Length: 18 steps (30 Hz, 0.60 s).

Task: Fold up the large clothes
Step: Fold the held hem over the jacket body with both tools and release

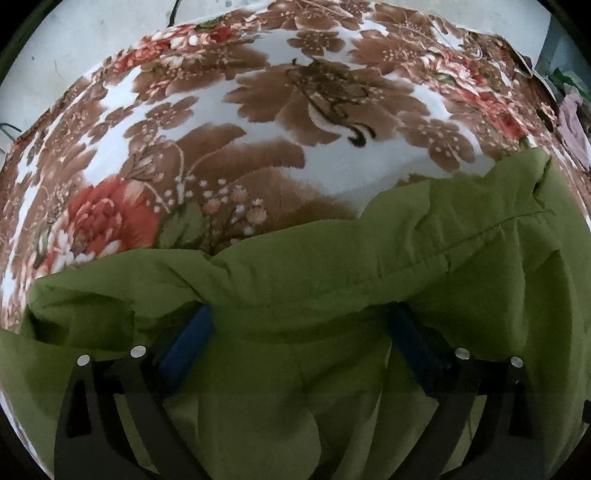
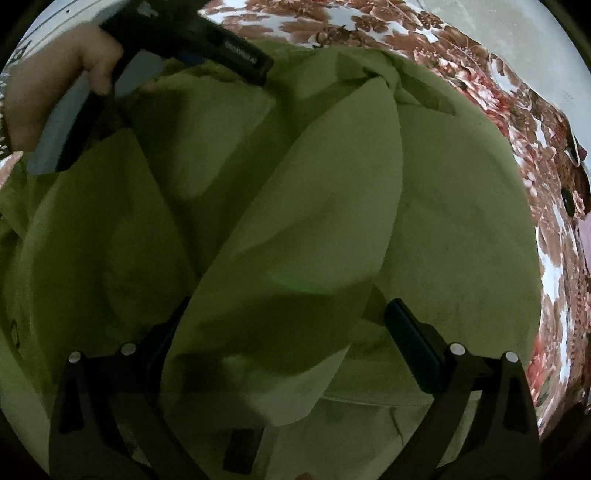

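A large olive-green garment (image 1: 332, 266) lies rumpled on a floral blanket (image 1: 258, 110). In the left wrist view my left gripper (image 1: 301, 314) has its jaws wide apart, and the blue fingertips (image 1: 192, 332) are tucked under a fold of the green cloth. In the right wrist view the green garment (image 2: 443, 203) fills the frame. My right gripper (image 2: 284, 306) is open, with a flap of cloth draped between the fingers and over the left one. The left gripper (image 2: 207, 44) and the hand holding it show at the upper left.
The brown, red and white floral blanket (image 2: 554, 240) covers the surface around the garment. A pale wall (image 1: 92, 33) is behind it. Pink cloth and clutter (image 1: 572, 122) lie at the far right edge.
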### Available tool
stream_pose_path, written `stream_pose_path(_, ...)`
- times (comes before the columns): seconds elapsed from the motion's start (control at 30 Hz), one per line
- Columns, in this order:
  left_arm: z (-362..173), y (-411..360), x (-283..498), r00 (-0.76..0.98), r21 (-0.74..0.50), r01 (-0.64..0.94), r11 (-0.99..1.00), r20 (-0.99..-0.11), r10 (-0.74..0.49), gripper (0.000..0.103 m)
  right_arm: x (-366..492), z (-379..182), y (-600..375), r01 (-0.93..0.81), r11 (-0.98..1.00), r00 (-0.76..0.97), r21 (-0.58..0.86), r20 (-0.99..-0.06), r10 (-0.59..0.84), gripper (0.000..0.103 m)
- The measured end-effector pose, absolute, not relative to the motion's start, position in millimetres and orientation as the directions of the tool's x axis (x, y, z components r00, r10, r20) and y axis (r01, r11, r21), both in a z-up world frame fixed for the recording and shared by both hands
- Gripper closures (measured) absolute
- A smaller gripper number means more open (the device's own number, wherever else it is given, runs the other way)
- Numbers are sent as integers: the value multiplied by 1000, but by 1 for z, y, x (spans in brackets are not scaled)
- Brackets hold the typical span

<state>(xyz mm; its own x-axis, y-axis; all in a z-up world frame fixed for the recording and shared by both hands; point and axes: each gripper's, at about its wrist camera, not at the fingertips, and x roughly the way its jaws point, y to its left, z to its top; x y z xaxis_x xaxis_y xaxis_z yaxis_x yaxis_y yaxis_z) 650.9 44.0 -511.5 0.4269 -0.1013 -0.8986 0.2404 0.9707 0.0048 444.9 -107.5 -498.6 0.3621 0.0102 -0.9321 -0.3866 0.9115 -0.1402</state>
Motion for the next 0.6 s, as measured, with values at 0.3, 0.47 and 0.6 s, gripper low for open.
stream_pose_path(0.3,-417,80,537,525,-99,182,978,-832,-181,7,414,-445,-122,-294,952,387,-81,-921,41,5)
stream_pose_path(0.47,-432,80,452,468,-83,176,981,-870,-157,7,389,-447,-127,-247,966,373,-78,-928,20,5)
stream_pose_path(0.6,-471,79,426,392,-70,145,987,-912,-123,7,378,-459,-130,-239,968,397,-81,-918,22,5)
